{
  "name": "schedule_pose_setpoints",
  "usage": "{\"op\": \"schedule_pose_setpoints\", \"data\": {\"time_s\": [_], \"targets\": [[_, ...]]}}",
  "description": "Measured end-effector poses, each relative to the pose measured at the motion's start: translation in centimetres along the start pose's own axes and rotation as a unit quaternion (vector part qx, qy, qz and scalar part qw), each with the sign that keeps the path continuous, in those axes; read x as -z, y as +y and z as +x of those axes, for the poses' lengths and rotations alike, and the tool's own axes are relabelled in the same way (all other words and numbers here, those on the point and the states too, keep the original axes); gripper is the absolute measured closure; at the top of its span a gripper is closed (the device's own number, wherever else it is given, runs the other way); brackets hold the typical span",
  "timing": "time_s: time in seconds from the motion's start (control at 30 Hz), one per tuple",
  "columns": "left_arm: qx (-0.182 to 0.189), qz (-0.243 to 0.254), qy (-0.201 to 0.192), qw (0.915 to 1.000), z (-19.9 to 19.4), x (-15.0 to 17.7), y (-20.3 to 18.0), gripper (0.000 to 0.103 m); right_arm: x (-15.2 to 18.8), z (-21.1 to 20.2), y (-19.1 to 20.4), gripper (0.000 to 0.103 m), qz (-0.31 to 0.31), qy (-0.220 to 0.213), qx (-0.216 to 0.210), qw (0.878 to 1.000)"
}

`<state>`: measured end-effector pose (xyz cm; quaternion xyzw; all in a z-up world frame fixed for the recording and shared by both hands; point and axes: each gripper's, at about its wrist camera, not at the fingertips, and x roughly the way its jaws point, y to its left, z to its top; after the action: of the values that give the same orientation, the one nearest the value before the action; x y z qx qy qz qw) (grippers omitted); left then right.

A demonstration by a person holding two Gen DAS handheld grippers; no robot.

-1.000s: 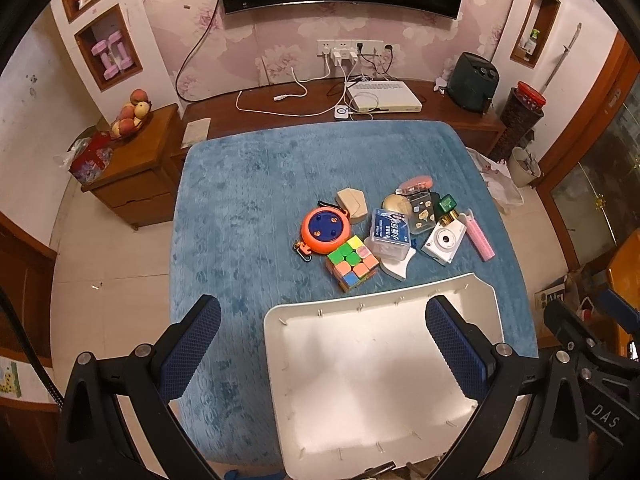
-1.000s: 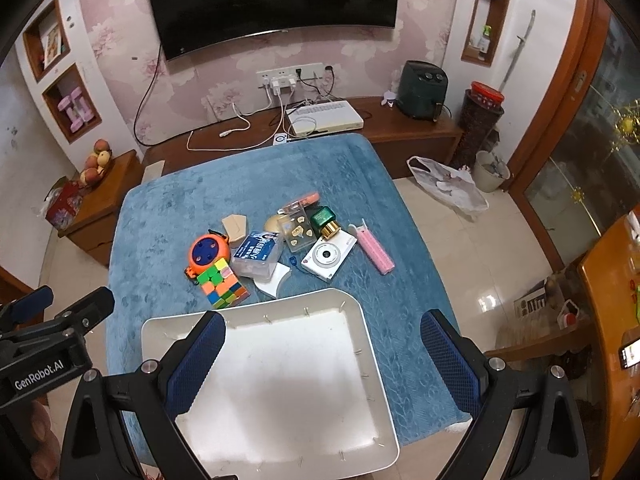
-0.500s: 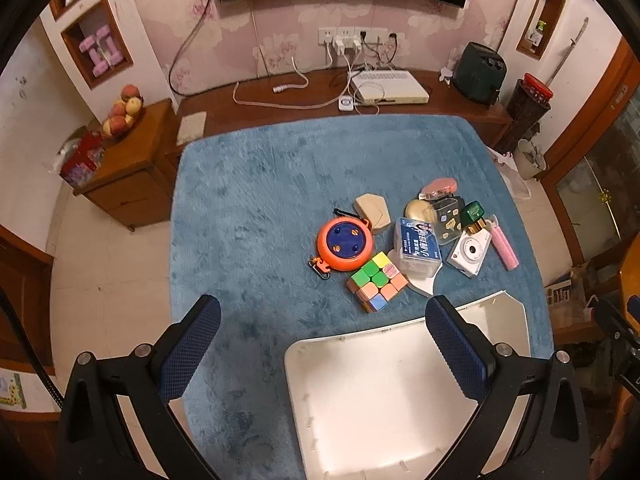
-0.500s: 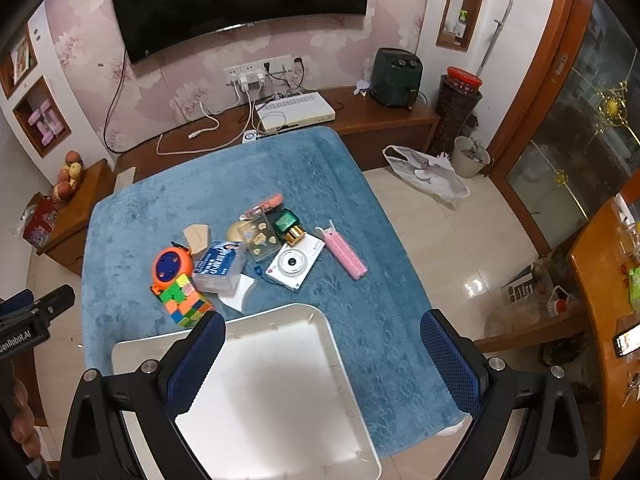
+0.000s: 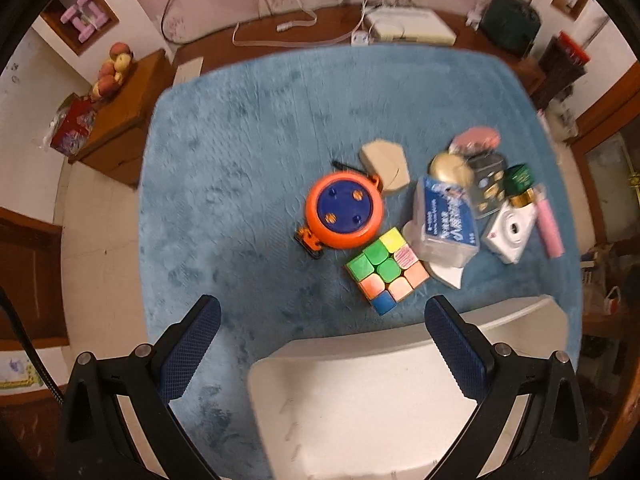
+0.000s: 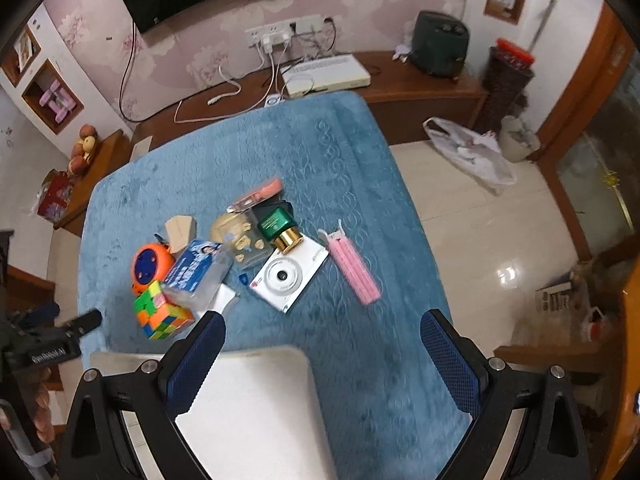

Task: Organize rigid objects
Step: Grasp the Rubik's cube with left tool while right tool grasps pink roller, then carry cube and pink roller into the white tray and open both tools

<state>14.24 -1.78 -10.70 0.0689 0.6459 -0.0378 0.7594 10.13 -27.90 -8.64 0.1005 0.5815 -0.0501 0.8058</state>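
Observation:
A cluster of small objects lies on the blue cloth: an orange and blue round reel, a colour cube, a clear box with a blue label, a white camera, a pink stick, a green and gold bottle and a tan wooden piece. A white tray sits at the near edge. My left gripper hangs open above the tray's far rim. My right gripper is open too, nothing between its fingers.
The blue-covered table has bare cloth on its left and far parts. Behind it runs a wooden shelf with cables and a white device. A side cabinet with fruit stands at the left. Tiled floor lies to the right.
Both grippers have moved forward and lower toward the object cluster, which now looks larger. The tray has slid toward the bottom of both views. Both grippers stay open.

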Motion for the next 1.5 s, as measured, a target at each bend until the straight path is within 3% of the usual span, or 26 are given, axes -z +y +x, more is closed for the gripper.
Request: {"op": "schedule_pose_setpoints", "data": {"time_s": [0.17, 0.6, 0.8, 1.03, 1.2, 1.27, 1.3, 1.4, 1.5], "targets": [[0.016, -0.028, 0.052, 0.9981, 3.2, -0.9, -1.2, 0.007, -2.3, 4.4, -1.5, 0.018, -0.024, 0.04, -0.007, 0.999], [0.018, -0.097, 0.116, 0.9884, 7.8, -1.9, -2.3, 0.007, -3.7, 12.4, -3.1, 0.019, -0.09, 0.11, -0.008, 0.99], [0.012, -0.121, 0.132, 0.9837, 9.5, -1.6, -2.2, 0.021, -3.3, 14.5, -3.4, 0.03, -0.11, 0.133, -0.012, 0.985], [0.026, -0.139, 0.134, 0.9808, 11.5, -1.4, -1.5, 0.036, -3.1, 16.2, -3.2, 0.044, -0.137, 0.142, 0.003, 0.98], [0.027, -0.155, 0.128, 0.9792, 12.4, -0.8, -0.6, 0.039, -2.4, 16.3, -1.9, 0.051, -0.165, 0.126, 0.02, 0.978], [0.029, -0.158, 0.122, 0.9794, 12.2, -0.5, -0.3, 0.039, -2.4, 16.1, -1.7, 0.073, -0.171, 0.121, 0.016, 0.978], [0.031, -0.162, 0.114, 0.9798, 12.3, -0.2, 0.0, 0.04, -2.3, 15.8, -1.5, 0.077, -0.17, 0.12, 0.01, 0.978], [0.038, -0.169, 0.094, 0.9804, 11.5, 0.5, 1.5, 0.041, -2.2, 15.1, -1.5, 0.077, -0.161, 0.12, -0.009, 0.98], [0.022, -0.155, 0.078, 0.9845, 9.8, 1.4, 2.3, 0.041, -2.2, 13.9, -1.9, 0.078, -0.151, 0.114, -0.03, 0.981]]}}
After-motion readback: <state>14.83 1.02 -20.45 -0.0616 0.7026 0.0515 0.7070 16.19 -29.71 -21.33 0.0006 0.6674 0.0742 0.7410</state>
